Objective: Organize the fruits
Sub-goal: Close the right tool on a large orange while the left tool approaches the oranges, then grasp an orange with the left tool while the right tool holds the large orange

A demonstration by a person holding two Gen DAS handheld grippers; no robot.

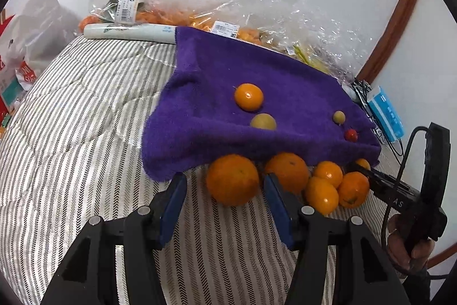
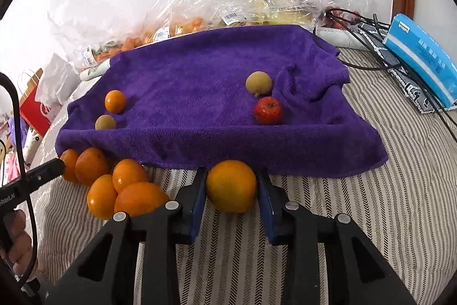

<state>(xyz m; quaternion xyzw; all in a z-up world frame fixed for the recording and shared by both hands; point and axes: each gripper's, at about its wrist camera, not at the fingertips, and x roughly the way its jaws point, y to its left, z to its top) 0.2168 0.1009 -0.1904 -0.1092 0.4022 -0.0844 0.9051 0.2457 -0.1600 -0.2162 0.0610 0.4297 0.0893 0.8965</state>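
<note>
Right tongs (image 2: 232, 192) are pinching the round yellow-orange citrus (image 2: 231, 189) across its middle. Left tongs (image 1: 225, 185) sit open, a big orange (image 1: 232, 179) between them. Firm but smooth skin, probably slippery.

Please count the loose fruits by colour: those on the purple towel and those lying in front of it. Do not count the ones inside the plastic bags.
Orange fruits: 7
Yellow-green fruits: 2
Red fruit: 1
Total: 10
</note>
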